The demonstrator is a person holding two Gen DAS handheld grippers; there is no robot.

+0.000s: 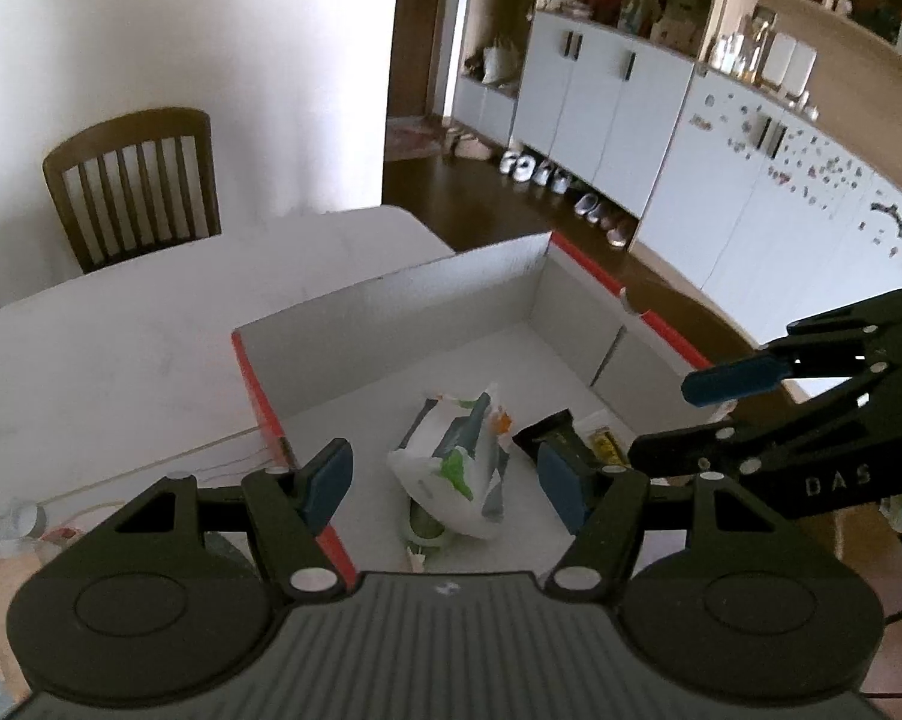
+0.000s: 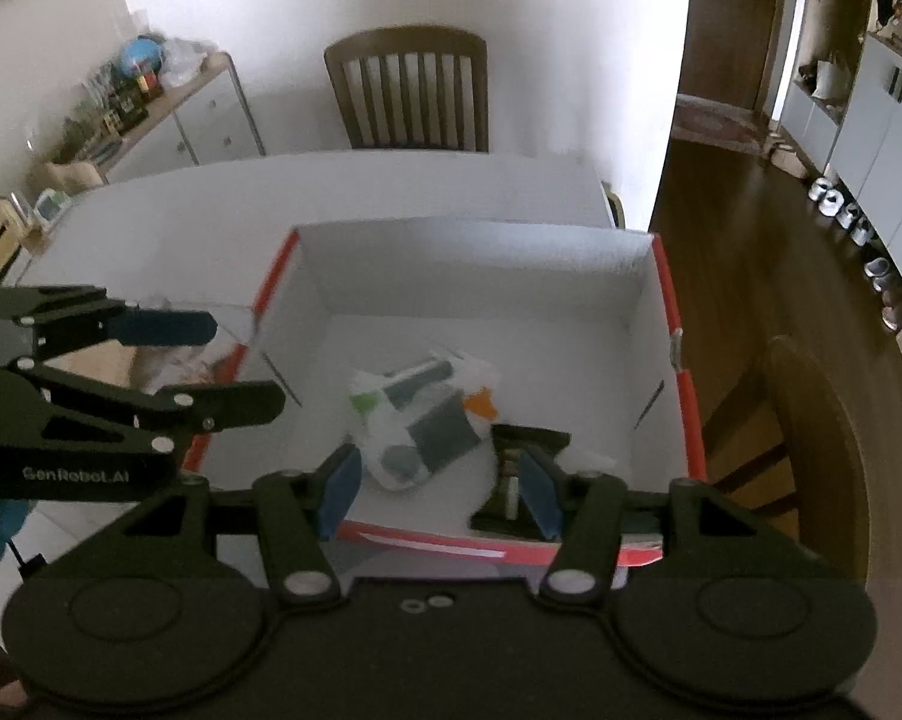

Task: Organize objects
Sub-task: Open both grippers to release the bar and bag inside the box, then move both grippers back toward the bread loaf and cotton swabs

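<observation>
White walls and a wooden chair (image 2: 408, 90) stood beyond the pale table (image 2: 169, 228) that carried an open cardboard box (image 2: 475, 264) with red outer sides. Farthest left, the left tool (image 1: 445, 480) hovered over the box's near-left corner, its blue-padded fingers spread wide with nothing between them. Just ahead of it, between its fingertips, a white plastic packet (image 1: 451, 468) with green, grey and orange print lay on the box floor. To the right of that packet, touching or nearly so, lay a dark wrapper (image 1: 562, 435) with a yellow-labelled item beside it, close to the left tool's right finger. Farther right, the right tool (image 2: 439, 480) hung above the box's near wall, also wide open and empty; the dark wrapper (image 2: 523, 462) sat just ahead of its right finger, the packet (image 2: 421, 414) ahead of its gap.
</observation>
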